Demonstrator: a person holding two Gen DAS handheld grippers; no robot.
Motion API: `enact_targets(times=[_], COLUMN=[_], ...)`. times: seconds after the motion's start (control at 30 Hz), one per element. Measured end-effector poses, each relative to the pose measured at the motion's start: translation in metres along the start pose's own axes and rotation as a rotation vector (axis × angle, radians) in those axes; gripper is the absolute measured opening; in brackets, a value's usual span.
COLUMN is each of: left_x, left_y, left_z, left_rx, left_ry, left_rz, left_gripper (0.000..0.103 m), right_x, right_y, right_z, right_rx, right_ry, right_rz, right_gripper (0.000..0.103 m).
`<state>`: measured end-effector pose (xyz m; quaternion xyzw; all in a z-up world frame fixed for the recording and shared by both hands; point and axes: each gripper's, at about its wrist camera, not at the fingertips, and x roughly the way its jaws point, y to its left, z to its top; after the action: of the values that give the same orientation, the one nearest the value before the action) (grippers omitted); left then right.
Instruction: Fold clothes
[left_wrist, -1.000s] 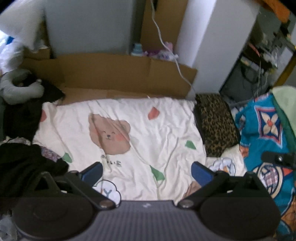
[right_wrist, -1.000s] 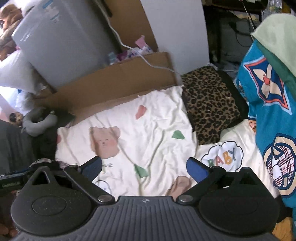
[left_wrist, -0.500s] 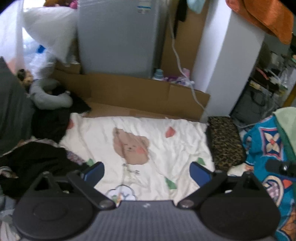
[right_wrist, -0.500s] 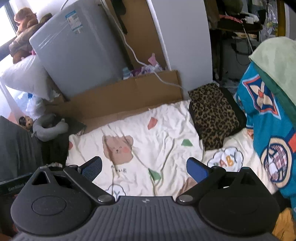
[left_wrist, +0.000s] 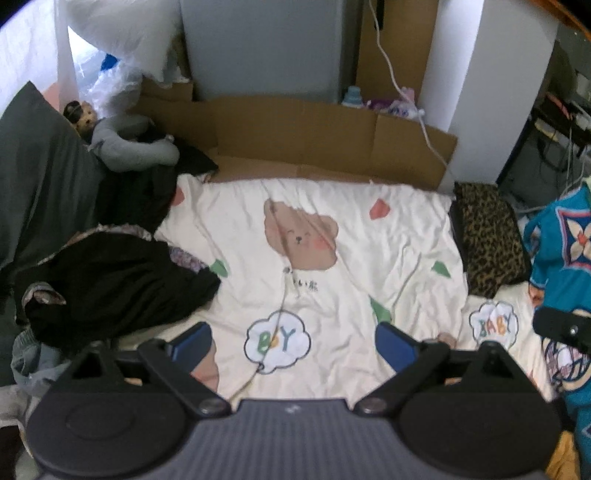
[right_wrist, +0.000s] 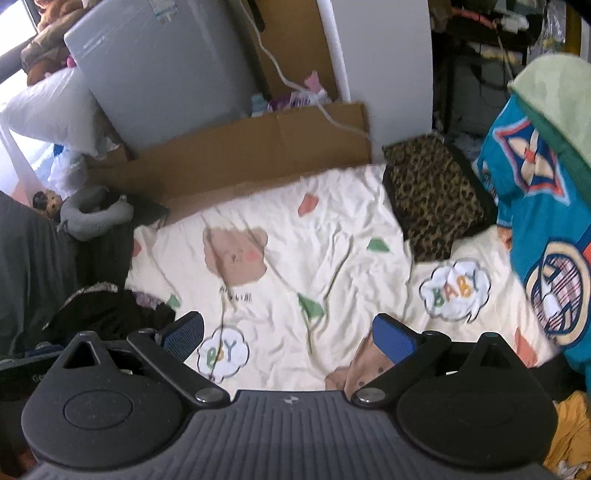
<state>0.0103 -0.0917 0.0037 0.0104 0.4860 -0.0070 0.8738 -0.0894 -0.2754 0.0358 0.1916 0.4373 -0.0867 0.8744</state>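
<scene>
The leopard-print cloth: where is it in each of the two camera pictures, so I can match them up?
Left wrist view: leopard-print cloth lies at the right, against the cream bear sheet's right edge.
Right wrist view: leopard-print cloth lies right of centre, higher up.
Shared landmark: the brown bear print, left of the cloth in both.

Both views look forward and down along open blue-padded fingers onto a cream bear-print sheet (left_wrist: 332, 258); the left wrist camera sits above the sheet's near edge, facing the cardboard (left_wrist: 295, 136) at the far side, with a black clothes heap (left_wrist: 110, 280) at its left; the right wrist camera sits further right, near a blue patterned cloth (right_wrist: 546, 229); both share the sheet, the cardboard, the leopard-print cloth (right_wrist: 432, 192) and the grey appliance (right_wrist: 166, 74).
</scene>
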Motion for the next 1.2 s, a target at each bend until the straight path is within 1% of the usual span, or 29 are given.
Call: enact_targets(times=[0.1,0.23,0.33,0.5,0.7,0.8,0.93,1.03,1.2], left_x=[0.006,0.015,0.015,0.005,0.007,0.008,0.002,-0.001,0.004], left_y=[0.004,0.008,0.009,0.013,0.012,0.012,0.009,0.006,0.008], left_z=[-0.007,-0.016,-0.021,-0.017,-0.016,-0.015,-0.01,-0.009,-0.009], left_rx=[-0.01,-0.017,-0.015,-0.035,-0.02,-0.034,-0.041,-0.035,-0.035], left_ry=[0.022,0.064,0.084,0.056,0.082,0.103,0.092,0.082,0.109], left_rz=[0.001,0.019,0.039,0.03,0.03,0.028,0.0,0.021,0.01], left_gripper=[0.097,0.096,0.097,0.098,0.099,0.099,0.099,0.099,0.099], right_x=[0.01,0.021,0.017,0.014,0.025,0.027,0.026,0.026,0.03], right_y=[-0.001,0.013,0.025,0.036,0.036,0.038,0.043,0.045,0.043], right_z=[-0.004,-0.016,-0.024,-0.027,-0.026,-0.025,-0.022,-0.021,-0.02], right_rx=[-0.001,-0.076,-0.107,-0.152,-0.157,-0.163,-0.166,-0.163,-0.154], right_ry=[0.023,0.069,0.073,0.05,0.088,0.089,0.072,0.068,0.084], right_rz=[0.01,-0.006,-0.007,-0.018,-0.022,-0.027,-0.015,-0.011,-0.005], right_gripper=[0.101,0.101,0.101,0.101,0.101,0.101,0.101,0.101,0.101])
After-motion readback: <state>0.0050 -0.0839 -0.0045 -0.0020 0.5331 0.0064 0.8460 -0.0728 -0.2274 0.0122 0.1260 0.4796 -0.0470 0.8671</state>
